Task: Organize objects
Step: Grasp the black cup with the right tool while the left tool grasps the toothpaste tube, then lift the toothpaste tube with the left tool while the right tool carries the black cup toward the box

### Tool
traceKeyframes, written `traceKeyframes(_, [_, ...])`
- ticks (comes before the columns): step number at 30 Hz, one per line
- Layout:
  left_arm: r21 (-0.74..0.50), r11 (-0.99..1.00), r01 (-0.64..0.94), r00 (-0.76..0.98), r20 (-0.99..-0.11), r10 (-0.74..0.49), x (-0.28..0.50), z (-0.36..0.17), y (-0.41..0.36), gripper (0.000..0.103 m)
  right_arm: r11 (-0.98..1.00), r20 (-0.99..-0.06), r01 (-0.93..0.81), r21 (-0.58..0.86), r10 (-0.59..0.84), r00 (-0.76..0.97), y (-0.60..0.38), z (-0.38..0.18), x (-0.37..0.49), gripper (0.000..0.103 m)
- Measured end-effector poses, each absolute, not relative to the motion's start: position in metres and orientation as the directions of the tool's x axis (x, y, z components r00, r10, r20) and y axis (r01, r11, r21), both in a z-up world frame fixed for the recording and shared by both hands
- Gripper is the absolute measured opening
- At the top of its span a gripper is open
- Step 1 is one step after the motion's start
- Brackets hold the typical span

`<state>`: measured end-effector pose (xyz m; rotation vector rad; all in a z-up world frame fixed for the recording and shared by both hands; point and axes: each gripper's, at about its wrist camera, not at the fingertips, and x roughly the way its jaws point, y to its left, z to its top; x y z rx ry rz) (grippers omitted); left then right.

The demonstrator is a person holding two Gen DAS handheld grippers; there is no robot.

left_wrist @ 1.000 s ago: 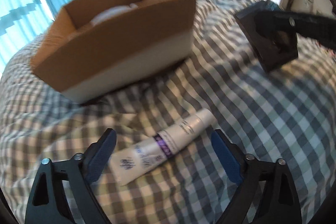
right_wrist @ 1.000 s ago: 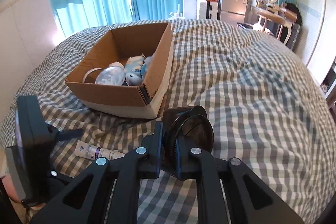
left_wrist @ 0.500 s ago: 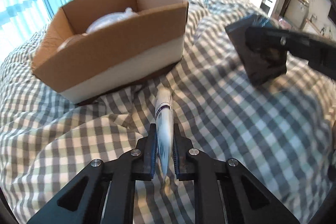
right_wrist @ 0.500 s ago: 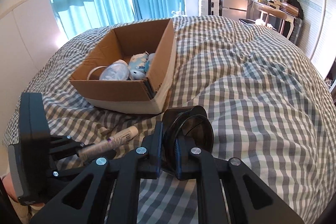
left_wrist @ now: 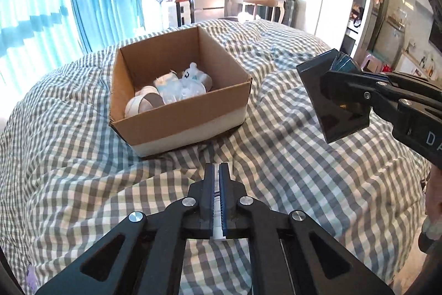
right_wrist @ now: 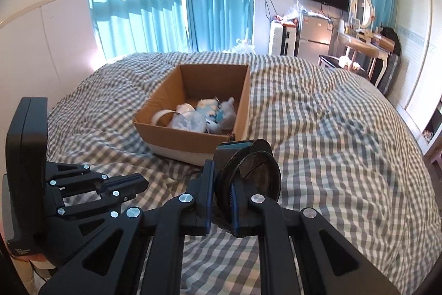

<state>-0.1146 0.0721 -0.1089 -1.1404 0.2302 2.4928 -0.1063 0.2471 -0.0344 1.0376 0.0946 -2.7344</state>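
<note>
My left gripper (left_wrist: 217, 170) is shut on a white tube (left_wrist: 227, 166), which shows edge-on between the blue pads and hangs above the checked bedspread. Just beyond it stands an open cardboard box (left_wrist: 190, 126) with several white and pale-blue items inside. At the right, level with the box, my right gripper (left_wrist: 345, 86) is shut on a glossy black case (left_wrist: 328, 115). In the right wrist view that black case (right_wrist: 248, 179) fills the right gripper (right_wrist: 221, 184), the box (right_wrist: 193, 140) sits right behind it, and the left gripper (right_wrist: 139, 184) hovers to its left.
The checked bedspread (left_wrist: 290, 179) lies in soft folds around the box. Blue curtains (right_wrist: 165, 4) and a pale headboard wall (right_wrist: 41, 46) rise at the left. A fridge, a dressing table and a TV stand past the bed's far end. A person's hand (left_wrist: 432, 212) shows at the right edge.
The left gripper shut on the tube that lay on the bedspread and lifted it. Both grippers rose, so the box's inside now shows. The right gripper kept the black case.
</note>
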Motion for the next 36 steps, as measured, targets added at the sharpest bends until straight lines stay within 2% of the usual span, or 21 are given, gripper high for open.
traceKeyframes(3, [-0.008, -0.913, -0.409, -0.592, -0.759, 0.272, -0.112, -0.112, 0.072, 0.004, -0.974, -0.660, 0.228, 0.011, -0.178, -0.730, 0.243, -0.031, -0.104, 0.010])
traceKeyframes(6, [0.003, -0.913, -0.407, -0.568, -0.784, 0.251, -0.111, -0.129, 0.079, 0.011, -0.973, -0.666, 0.230, 0.009, -0.177, -0.724, 0.241, -0.035, -0.106, 0.010])
traceKeyframes(8, [-0.003, -0.919, -0.395, -0.541, -0.807, 0.235, -0.116, -0.143, 0.082, 0.033, -0.974, -0.676, 0.228, 0.012, -0.176, -0.716, 0.242, -0.040, -0.109, 0.010])
traceKeyframes(11, [-0.013, -0.924, -0.381, -0.497, -0.840, 0.217, -0.126, -0.167, 0.088, 0.048, -0.975, -0.694, 0.221, 0.021, -0.173, -0.698, 0.247, -0.053, -0.115, 0.010])
traceKeyframes(18, [-0.074, -0.915, -0.398, -0.407, -0.879, 0.248, -0.141, -0.201, 0.099, 0.048, -0.978, -0.740, 0.202, 0.058, -0.178, -0.649, 0.260, -0.089, -0.132, 0.010])
traceKeyframes(19, [-0.077, -0.914, -0.398, -0.391, -0.887, 0.245, -0.144, -0.206, 0.101, 0.045, -0.978, -0.745, 0.199, 0.067, -0.182, -0.642, 0.263, -0.094, -0.134, 0.010])
traceKeyframes(21, [-0.100, -0.905, -0.414, -0.345, -0.903, 0.257, -0.147, -0.218, 0.104, 0.023, -0.977, -0.751, 0.197, 0.078, -0.188, -0.633, 0.265, -0.099, -0.137, 0.010])
traceKeyframes(22, [-0.109, -0.897, -0.429, -0.331, -0.905, 0.268, -0.147, -0.220, 0.106, 0.020, -0.977, -0.753, 0.196, 0.085, -0.192, -0.629, 0.267, -0.102, -0.138, 0.010])
traceKeyframes(28, [-0.058, -0.894, -0.444, -0.378, -0.893, 0.246, -0.132, -0.205, 0.110, 0.020, -0.976, -0.749, 0.196, 0.090, -0.196, -0.633, 0.267, -0.100, -0.135, 0.010])
traceKeyframes(36, [-0.022, -0.909, -0.416, -0.499, -0.830, 0.248, -0.106, -0.147, 0.093, 0.020, -0.973, -0.702, 0.222, 0.065, -0.203, -0.683, 0.256, -0.065, -0.114, 0.010])
